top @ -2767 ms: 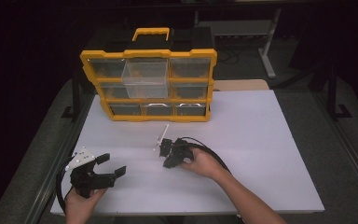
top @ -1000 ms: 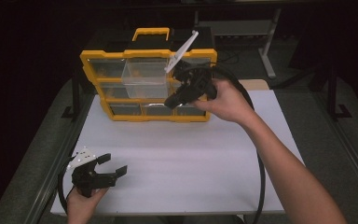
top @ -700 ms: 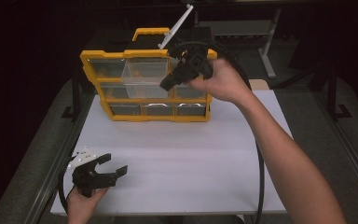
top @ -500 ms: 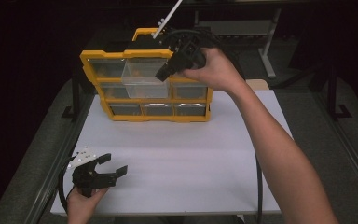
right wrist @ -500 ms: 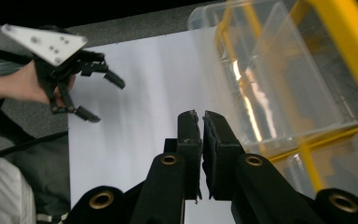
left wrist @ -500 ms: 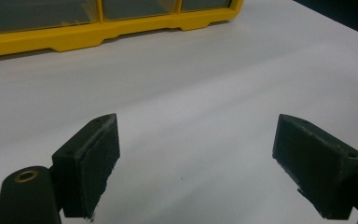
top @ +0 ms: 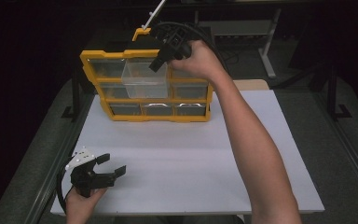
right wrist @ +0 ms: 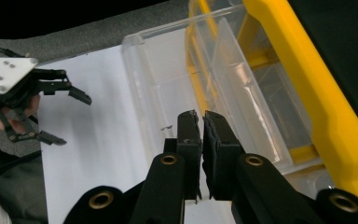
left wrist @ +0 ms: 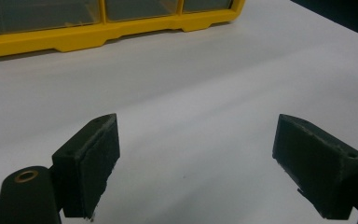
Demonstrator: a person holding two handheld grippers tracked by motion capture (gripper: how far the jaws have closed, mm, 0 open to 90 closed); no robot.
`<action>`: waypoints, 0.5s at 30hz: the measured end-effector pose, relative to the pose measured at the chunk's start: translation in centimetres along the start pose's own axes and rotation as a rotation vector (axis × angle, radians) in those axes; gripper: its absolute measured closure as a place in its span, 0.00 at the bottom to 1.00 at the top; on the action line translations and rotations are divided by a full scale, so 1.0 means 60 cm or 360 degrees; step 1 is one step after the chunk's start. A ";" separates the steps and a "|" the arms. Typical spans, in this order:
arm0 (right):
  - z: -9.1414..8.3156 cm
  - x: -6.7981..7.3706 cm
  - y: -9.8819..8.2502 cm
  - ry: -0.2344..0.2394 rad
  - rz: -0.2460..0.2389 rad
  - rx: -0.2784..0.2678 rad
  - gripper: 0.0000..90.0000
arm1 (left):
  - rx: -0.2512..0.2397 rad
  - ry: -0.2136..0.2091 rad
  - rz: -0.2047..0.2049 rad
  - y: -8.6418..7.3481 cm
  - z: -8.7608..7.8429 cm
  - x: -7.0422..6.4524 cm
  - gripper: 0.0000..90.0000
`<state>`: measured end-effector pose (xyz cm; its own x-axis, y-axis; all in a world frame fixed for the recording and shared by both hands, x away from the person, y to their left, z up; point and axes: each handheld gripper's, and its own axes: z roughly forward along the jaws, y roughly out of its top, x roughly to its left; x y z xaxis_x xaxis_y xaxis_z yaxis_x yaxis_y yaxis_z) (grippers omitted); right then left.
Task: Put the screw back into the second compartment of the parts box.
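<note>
Nearest to us, we are resting the left claw (top: 113, 164) low on the white worktop (top: 191, 158). Its rubber-faced pads are standing wide apart with nothing between them.

Farther off, we are holding the right claw (top: 157, 64) up over the clear plastic drawer (top: 142, 81), tips pointing down into it. Its jaws are pressed almost together, and in the right gripper view we are seeing nothing pinched in the narrow slit. The drawer is sitting pulled out from the middle of the top row of the yellow organizer (top: 144, 116), which is standing upright at the far side of the worktop.

We are probably dealing with this open drawer. To close it well, we would press squarely on the front wall so it slides in without skewing. It is thin, glossy and smooth, while the frame around it is thick and moulded, with shut transparent drawers below.
</note>
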<state>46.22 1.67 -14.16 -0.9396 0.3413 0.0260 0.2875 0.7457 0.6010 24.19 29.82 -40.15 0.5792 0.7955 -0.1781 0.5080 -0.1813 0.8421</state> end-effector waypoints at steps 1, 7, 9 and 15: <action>0.004 -0.003 0.001 0.0009 0.0013 -0.0004 0.94 | 0.0006 0.0001 0.0006 0.000 0.000 0.000 0.16; 0.024 -0.012 0.005 -0.0012 0.0025 0.0016 0.94 | 0.0017 0.0003 0.0017 0.000 -0.001 0.001 0.16; 0.030 -0.013 0.006 -0.0011 0.0031 0.0021 0.94 | 0.0003 0.0000 0.0009 -0.001 -0.001 0.001 0.16; 0.050 -0.009 0.009 -0.0001 0.0026 0.0059 0.93 | 0.0014 0.0008 0.0010 -0.001 -0.004 0.001 0.16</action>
<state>47.42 3.62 -16.22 -0.9345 0.3542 0.0350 0.3097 0.7606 0.5706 24.04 30.01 -40.07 0.5791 0.7972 -0.1703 0.5100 -0.1913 0.8386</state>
